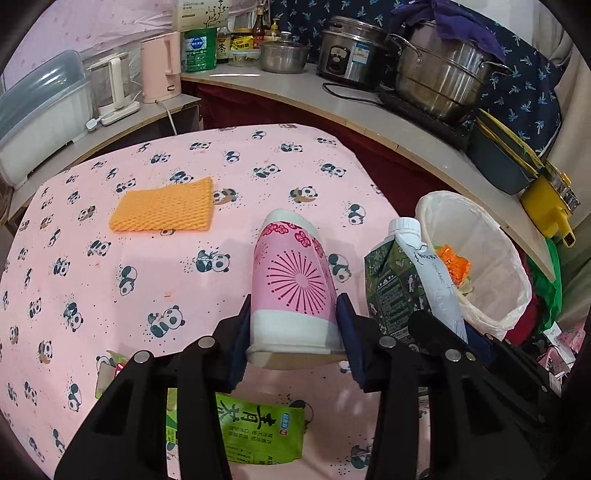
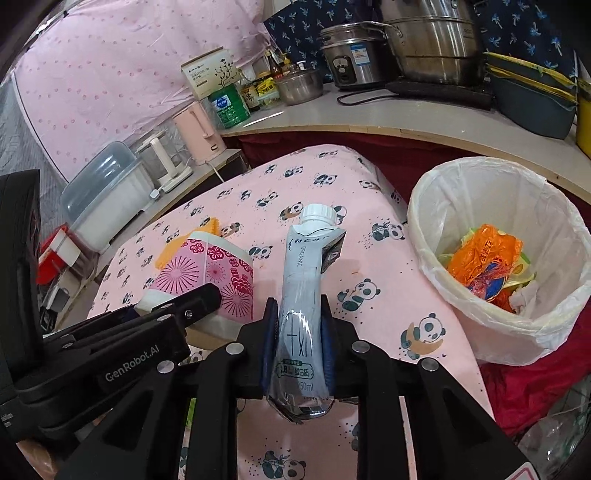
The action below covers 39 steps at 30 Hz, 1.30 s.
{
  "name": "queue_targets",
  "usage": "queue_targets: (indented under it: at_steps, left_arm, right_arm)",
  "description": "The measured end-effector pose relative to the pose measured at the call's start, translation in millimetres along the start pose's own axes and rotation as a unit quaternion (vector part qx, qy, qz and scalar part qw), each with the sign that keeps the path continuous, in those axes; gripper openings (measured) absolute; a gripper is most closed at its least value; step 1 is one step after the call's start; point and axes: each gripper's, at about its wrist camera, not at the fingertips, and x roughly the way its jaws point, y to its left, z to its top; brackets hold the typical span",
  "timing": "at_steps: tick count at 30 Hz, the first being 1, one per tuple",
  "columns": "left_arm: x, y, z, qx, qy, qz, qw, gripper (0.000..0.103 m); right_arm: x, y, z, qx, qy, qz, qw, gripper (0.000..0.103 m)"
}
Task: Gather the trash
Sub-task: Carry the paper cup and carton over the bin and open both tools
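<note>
Over the panda cloth (image 1: 110,280), left gripper (image 1: 293,325) jaws clamp the paper cup (image 1: 293,280); right gripper (image 2: 299,332) jaws clamp the carton (image 2: 301,295).

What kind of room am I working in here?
Most likely a small home kitchen: a rice cooker and a steel pot stand on the counter, with sauce bottles and a lined trash bin beside the table.

The pink panda-print tablecloth (image 1: 110,280) looks like soft matt cloth. On it, far left, the orange pad (image 1: 162,208) has a rough, netted foam texture. The pink paper cup (image 1: 291,291) is smooth with a faint sheen; the grey drink carton (image 2: 301,306) is glossy and creased. Right, the bin liner (image 2: 439,258) is thin, translucent, crinkled plastic. On the far counter, the steel pots (image 1: 439,77) shine like polished metal.
</note>
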Motion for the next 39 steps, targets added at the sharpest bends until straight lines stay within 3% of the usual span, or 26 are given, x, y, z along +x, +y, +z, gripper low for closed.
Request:
queue_targets:
  at_steps: [17,31,39]
  left_arm:
    - [-9,-108,17,0.074,-0.018,-0.031,0.9967,0.042]
    - [29,-215,24,0.145,0.007,-0.073,0.9867,0.042]
    - [60,-240,31,0.154,0.027,-0.086,0.9841,0.047]
  right_arm:
    - [-79,-88,23,0.061,-0.085,-0.051,0.993,0.021]
    - [-114,-187,27,0.126,-0.116,-0.105,0.980,0.021]
    - [-108,-214,30,0.143,-0.118,-0.117,0.976,0.021]
